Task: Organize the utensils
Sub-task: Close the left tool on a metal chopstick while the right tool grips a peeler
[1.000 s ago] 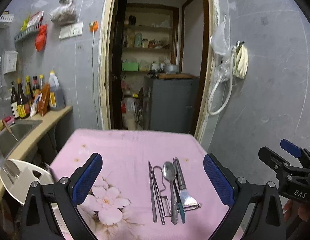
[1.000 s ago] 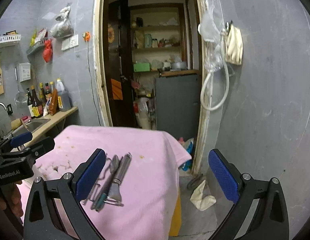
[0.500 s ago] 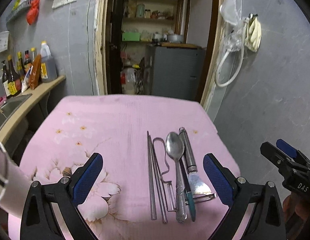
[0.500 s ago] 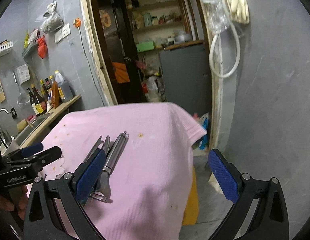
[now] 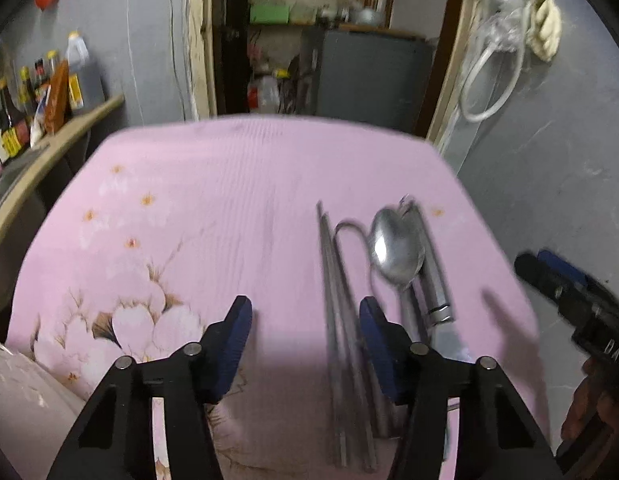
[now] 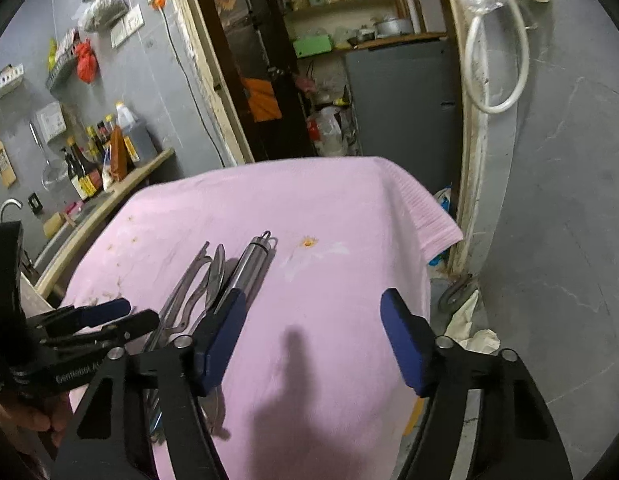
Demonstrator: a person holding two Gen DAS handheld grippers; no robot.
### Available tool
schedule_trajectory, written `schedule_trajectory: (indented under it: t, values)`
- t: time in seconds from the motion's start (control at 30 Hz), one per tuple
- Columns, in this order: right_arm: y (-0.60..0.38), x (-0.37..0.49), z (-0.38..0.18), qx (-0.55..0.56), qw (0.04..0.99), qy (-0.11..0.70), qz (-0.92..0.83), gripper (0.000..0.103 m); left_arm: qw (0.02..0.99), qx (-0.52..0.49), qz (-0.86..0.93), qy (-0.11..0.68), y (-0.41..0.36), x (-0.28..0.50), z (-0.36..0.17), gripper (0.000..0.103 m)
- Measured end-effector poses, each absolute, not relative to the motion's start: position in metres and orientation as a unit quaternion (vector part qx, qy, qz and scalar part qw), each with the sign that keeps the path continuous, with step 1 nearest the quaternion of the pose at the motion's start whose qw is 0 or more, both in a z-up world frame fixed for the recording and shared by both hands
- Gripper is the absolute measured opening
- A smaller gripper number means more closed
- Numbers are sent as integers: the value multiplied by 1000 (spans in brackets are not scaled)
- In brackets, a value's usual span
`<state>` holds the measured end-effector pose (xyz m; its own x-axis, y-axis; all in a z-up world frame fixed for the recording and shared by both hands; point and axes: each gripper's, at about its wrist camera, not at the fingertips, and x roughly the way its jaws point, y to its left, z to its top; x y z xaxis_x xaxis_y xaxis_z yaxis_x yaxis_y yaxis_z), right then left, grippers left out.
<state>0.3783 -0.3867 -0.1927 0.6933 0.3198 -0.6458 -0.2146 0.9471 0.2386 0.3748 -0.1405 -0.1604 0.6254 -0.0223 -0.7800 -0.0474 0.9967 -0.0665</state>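
Observation:
Several metal utensils lie side by side on the pink flowered cloth (image 5: 197, 208): chopsticks (image 5: 334, 300), a wire-handled peeler (image 5: 351, 229), a spoon (image 5: 396, 249) and a steel-handled tool (image 5: 434, 276). My left gripper (image 5: 305, 318) hovers low over the cloth, its jaws closing; the chopsticks show in the gap below, untouched by the pads. My right gripper (image 6: 313, 308) is also closing, over bare cloth (image 6: 329, 208), with its left finger above the steel handle (image 6: 251, 266). The spoon (image 6: 216, 272) and chopsticks (image 6: 185, 280) lie left of it. Each view shows the other gripper: the right (image 5: 565, 288) and the left (image 6: 103, 320).
A wooden counter (image 6: 109, 200) with sauce bottles (image 6: 83, 168) runs along the left wall. Behind the table are a doorway with shelves and a grey cabinet (image 6: 401, 108). A white hose (image 6: 497, 76) hangs on the right wall. The cloth's right edge drops to the floor (image 6: 549, 280).
Both grippers have come down toward the table and tipped downward, so the utensils look larger. Both pairs of jaws have narrowed from wide open to about half.

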Motion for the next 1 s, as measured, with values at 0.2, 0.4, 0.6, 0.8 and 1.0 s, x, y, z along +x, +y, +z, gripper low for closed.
schedule_trajectory:
  t: [0.2,0.4,0.6,0.8,1.0]
  values:
    - [-371,397,-199,70,908,381,159,60,896,-44,6,442,-138,376,-167,51]
    - [-348,418,-206,55,897,407,166,56,898,-39,1,439,-139,383,-168,51]
    - [-334,424,-211,46,891,419,170,55,896,-11,7,443,-141,389,-168,47]
    - [-325,429,-212,29,886,430,170,50,896,-2,24,444,-143,400,-167,39]
    - [-322,427,-209,29,879,438,185,33,891,-32,30,453,-133,416,-167,26]
